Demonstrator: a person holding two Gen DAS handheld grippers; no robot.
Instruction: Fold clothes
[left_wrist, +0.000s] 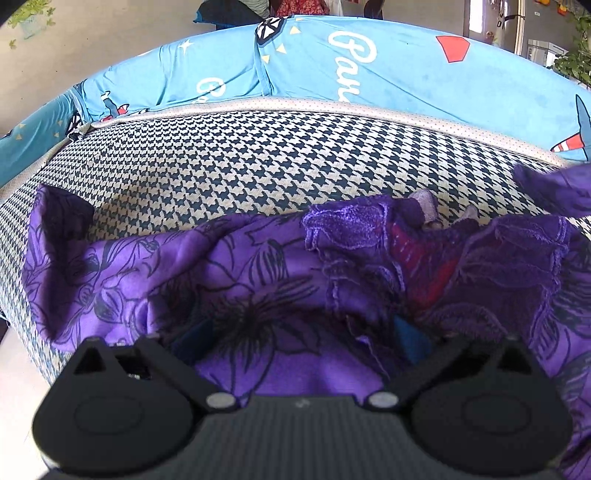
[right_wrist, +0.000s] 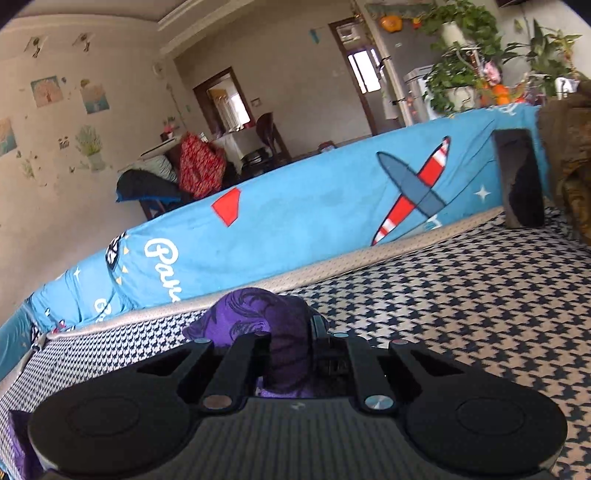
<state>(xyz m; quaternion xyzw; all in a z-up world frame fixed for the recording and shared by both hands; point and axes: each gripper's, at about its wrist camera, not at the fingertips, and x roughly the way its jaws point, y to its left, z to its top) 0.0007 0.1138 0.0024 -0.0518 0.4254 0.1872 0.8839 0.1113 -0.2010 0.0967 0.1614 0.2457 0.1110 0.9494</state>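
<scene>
A purple garment with a dark flower print (left_wrist: 258, 280) lies crumpled on the houndstooth seat cushion (left_wrist: 240, 158); part of it shows its rough inner side with a red patch (left_wrist: 424, 266). My left gripper (left_wrist: 303, 339) hovers low over the garment with its blue pads (left_wrist: 195, 339) far apart. Cloth lies between and partly over the fingertips, and nothing is pinched. In the right wrist view my right gripper (right_wrist: 291, 332) is shut on a bunched fold of the purple garment (right_wrist: 255, 314), lifted above the cushion (right_wrist: 461, 295). A raised purple flap (left_wrist: 557, 188) shows at the right edge of the left wrist view.
A blue backrest cover with a plane print (right_wrist: 332, 210) runs behind the seat. At the seat's far right, a dark upright pad (right_wrist: 521, 177) leans beside a brown blanket (right_wrist: 569, 155). Beyond the sofa are plants (right_wrist: 458, 70) and a chair with red cloth (right_wrist: 199, 166).
</scene>
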